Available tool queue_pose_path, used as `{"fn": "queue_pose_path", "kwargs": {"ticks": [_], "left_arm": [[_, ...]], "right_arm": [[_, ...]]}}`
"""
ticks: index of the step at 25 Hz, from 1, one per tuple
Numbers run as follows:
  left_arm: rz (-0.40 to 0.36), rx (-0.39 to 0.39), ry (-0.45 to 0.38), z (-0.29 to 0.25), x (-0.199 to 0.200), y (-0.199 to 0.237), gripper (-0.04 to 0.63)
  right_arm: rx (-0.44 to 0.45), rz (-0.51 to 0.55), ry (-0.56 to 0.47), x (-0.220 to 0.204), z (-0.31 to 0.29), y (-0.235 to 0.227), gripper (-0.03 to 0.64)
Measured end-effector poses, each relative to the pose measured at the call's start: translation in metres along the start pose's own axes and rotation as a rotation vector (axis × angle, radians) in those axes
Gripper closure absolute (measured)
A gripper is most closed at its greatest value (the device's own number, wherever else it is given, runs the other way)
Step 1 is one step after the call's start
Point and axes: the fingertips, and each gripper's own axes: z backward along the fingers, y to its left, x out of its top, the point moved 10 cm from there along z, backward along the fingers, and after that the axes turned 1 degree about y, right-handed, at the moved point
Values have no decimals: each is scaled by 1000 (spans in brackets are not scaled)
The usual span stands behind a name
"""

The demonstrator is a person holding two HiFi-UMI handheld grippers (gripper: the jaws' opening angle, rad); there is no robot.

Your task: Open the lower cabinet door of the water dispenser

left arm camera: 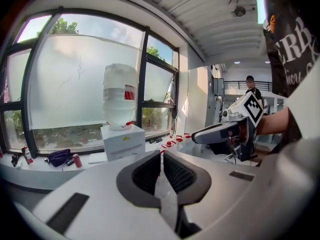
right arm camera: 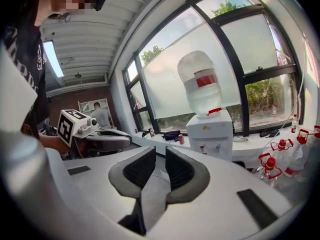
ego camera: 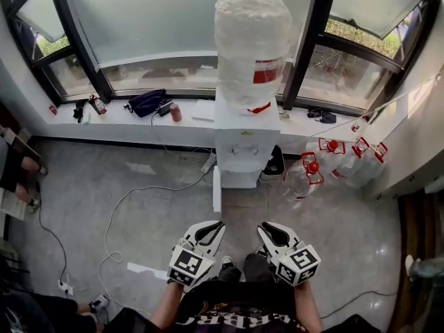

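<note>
distance comes first: the water dispenser [ego camera: 239,134] stands against the window wall, well apart from the left claw [left arm camera: 160,158] and the right claw [right arm camera: 160,154], both held close to your body. its lower cabinet door [ego camera: 217,189] looks already swung out, a white panel seen edge-on at the cabinet's left, reaching toward you over the floor [ego camera: 139,207]. the opening seems done or nearly so, though the head view is too steep to be sure.

if it needs more, go in low with one claw, catch the panel's free edge, and follow its hinge arc rather than tugging straight back; the big bottle [ego camera: 251,44] on top likely makes the unit top-heavy. mind the white cable [ego camera: 114,220] on the floor and the spare bottles [ego camera: 333,161] near the dispenser's right.

the left claw is pressed together at the tips with nothing in it. the right claw stands a narrow gap apart, also empty, so spread it before reaching.

writing: the red label [ego camera: 267,71] on the bottle and the small yellow mark [right arm camera: 206,128] on the dispenser's front are too small to read. your black shirt [left arm camera: 287,39] shows "erb", cut off. the marker cubes [ego camera: 189,263] carry only square patterns.
</note>
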Motion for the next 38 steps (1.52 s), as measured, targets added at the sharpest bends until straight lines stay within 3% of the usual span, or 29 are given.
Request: {"fn": "queue_pose_path", "kwargs": {"ticks": [8, 15, 27, 38], "left_arm": [[26, -51, -39, 10, 6, -41, 568], [6, -54, -57, 22, 19, -88, 568], [-10, -81, -78, 67, 21, -203, 568], [-34, -64, -128, 85, 21, -257, 569]], "right_arm": [[-17, 25, -12, 3, 28, 13, 568], [-14, 15, -27, -8, 74, 23, 606], [5, 61, -58, -39, 178, 58, 607], [-1, 123, -73, -62, 234, 77, 607]]}}
